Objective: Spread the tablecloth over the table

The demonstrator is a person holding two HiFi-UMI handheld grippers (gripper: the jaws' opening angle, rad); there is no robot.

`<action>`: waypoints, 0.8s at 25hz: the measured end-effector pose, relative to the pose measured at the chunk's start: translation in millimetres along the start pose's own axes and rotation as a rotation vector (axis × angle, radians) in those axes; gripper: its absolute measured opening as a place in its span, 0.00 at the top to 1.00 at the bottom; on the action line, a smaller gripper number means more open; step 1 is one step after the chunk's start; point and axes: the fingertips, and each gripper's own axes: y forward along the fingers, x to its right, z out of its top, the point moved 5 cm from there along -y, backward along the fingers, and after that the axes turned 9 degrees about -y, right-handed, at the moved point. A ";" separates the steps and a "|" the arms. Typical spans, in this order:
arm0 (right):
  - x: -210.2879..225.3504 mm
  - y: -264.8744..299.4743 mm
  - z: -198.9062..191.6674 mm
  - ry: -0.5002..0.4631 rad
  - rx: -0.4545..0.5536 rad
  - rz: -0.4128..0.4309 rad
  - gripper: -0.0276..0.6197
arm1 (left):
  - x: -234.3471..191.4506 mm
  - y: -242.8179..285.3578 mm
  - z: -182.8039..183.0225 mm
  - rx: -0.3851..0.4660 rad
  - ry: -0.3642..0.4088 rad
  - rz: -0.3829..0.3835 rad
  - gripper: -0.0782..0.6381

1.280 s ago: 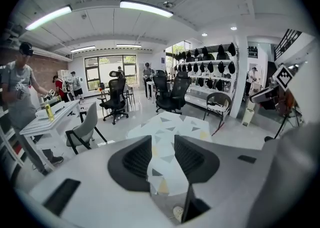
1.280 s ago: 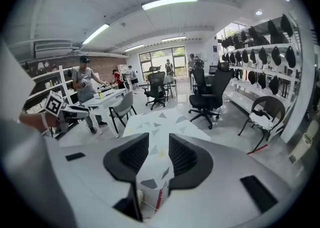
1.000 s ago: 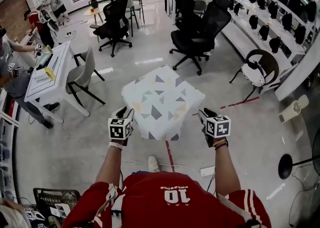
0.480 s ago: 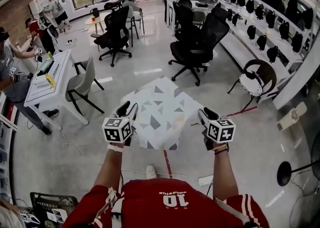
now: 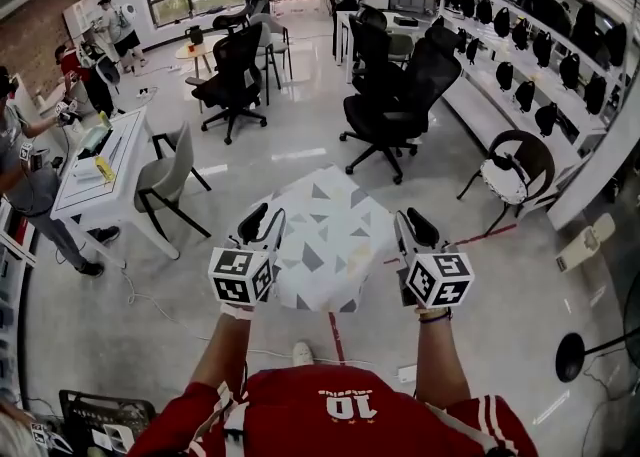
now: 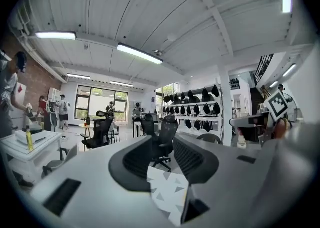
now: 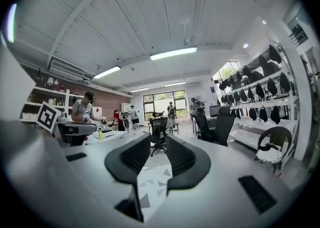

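The white tablecloth with grey triangles (image 5: 325, 235) lies draped over a small square table below me, covering its top and hanging down the near side. My left gripper (image 5: 264, 220) hovers above its near left corner. My right gripper (image 5: 412, 225) hovers above the near right corner. Both point level, well clear of the cloth. In the left gripper view the jaws (image 6: 162, 142) stand apart and are closing with nothing between them; the cloth (image 6: 167, 192) shows far below through the gap. The right gripper (image 7: 158, 144) is also closing on nothing, with the cloth (image 7: 152, 189) below it.
Black office chairs (image 5: 390, 85) stand beyond the table. A grey chair (image 5: 165, 160) and a white desk (image 5: 95, 160) are at left, with people near them. Shelves of black headsets (image 5: 520, 55) line the right wall. A round chair (image 5: 515, 150) stands at right. Red tape (image 5: 335, 320) marks the floor.
Both grippers have risen from the cloth's near corners and levelled out, now looming larger in the head view. The cloth stays draped on the table.
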 end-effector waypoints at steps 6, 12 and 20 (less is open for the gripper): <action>-3.4 4.3 0.8 -0.037 -0.003 -0.045 0.82 | -14.9 -0.7 -1.3 0.009 -0.035 0.054 0.75; 13.9 -4.6 -3.2 -0.045 -0.002 -0.142 0.87 | -30.9 -11.0 6.7 0.057 -0.016 0.106 0.82; 33.1 -26.8 -14.6 -0.061 0.002 -0.211 0.93 | -41.0 -24.5 9.2 0.101 -0.019 0.103 0.87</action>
